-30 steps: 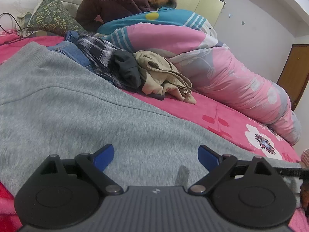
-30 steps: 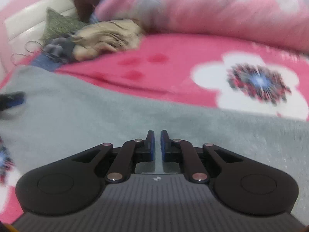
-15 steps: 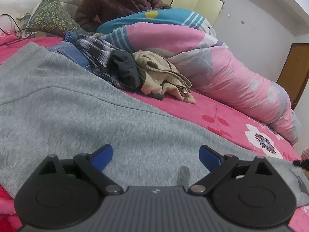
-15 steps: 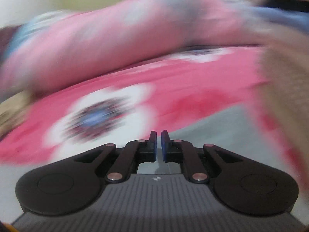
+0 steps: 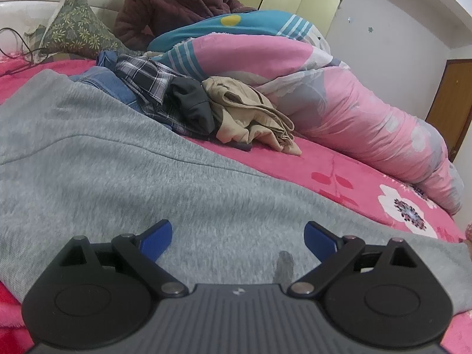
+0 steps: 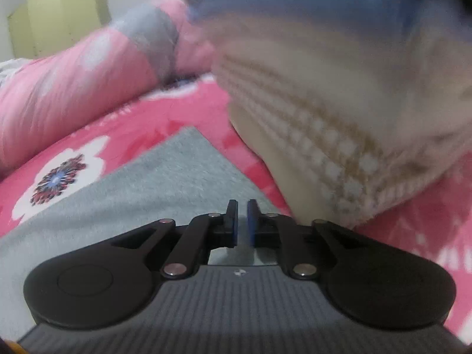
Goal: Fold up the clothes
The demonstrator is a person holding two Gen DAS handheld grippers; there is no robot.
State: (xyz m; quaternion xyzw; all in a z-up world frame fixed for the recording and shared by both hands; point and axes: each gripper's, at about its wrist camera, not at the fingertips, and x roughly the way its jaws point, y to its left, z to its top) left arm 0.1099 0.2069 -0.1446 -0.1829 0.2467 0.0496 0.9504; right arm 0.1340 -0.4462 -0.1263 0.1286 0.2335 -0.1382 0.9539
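Pink floral fleece bedspread (image 5: 339, 162) under white walls. Fuzzy grey garment (image 5: 118, 177) lies flat beneath the wide-spread left gripper (image 5: 238, 236); its corner meets the nearly closed, empty right gripper (image 6: 242, 221).

- Ahead of the left hand-held gripper (image 5: 238, 237), the grey garment (image 5: 124, 177) lay flat on the bed (image 5: 348, 174), with nothing standing on it.
- Beyond the garment's far edge, a heap of clothes (image 5: 206, 109) blocked the way.
- Behind the heap, a rolled pink quilt (image 5: 354, 112) ran along the bed's far side like a wall.
- A strip of bare pink cover lay free between the garment and the quilt.
- Close on the right of the right hand-held gripper (image 6: 242, 221), a blurred knitted cream mass (image 6: 339, 103) crowded the space; the garment corner (image 6: 177, 171) ahead was unobstructed.
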